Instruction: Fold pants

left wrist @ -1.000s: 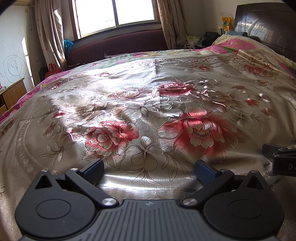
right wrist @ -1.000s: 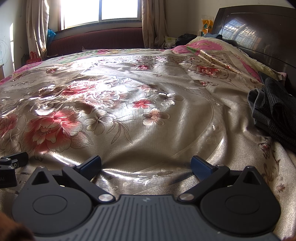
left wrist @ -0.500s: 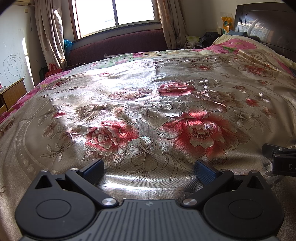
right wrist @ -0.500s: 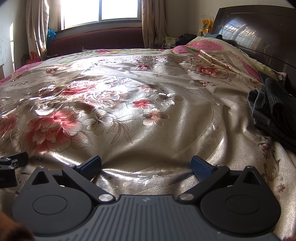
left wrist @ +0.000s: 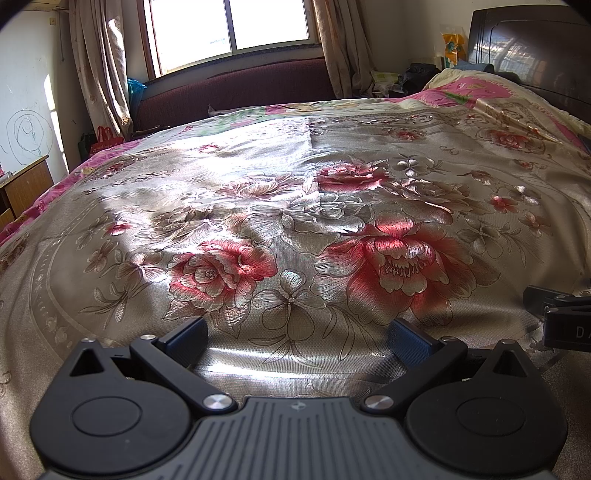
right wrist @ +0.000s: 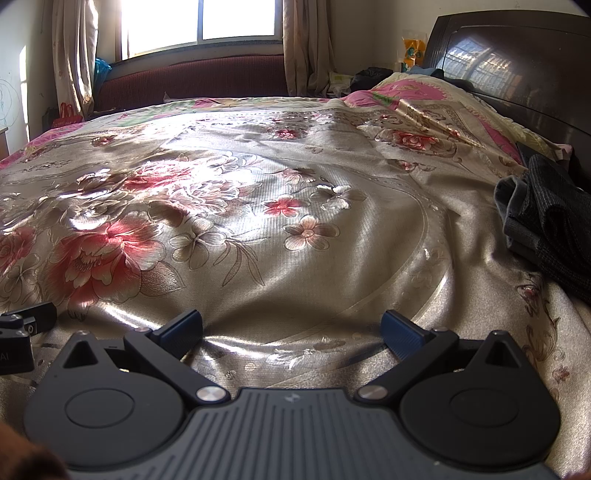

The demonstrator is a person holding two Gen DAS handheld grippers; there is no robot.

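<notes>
Your left gripper (left wrist: 297,338) sits low over the bed, its fingers (left wrist: 408,341) spread wide with nothing between them but the shiny floral bedspread (left wrist: 295,221). Your right gripper (right wrist: 291,330) is the same: fingers (right wrist: 400,328) wide apart and empty, with only bedspread in the gap.

The pants (right wrist: 546,221) lie in a dark, crumpled heap on the bed, well ahead of your right gripper's fingers and far off to the right of them, near the dark wooden headboard (right wrist: 517,74). Nothing touches them. In the left wrist view you cannot see them at all.

Each gripper shows at the edge of the other's view: the right one appears just to the right of your left fingers, and the left one just to the left of your right fingers, so the two sit side by side.

Far ahead of both pairs of fingers, past the end of the bed, is a dark red sofa (left wrist: 236,92) under a bright window (left wrist: 232,29) with curtains.
</notes>
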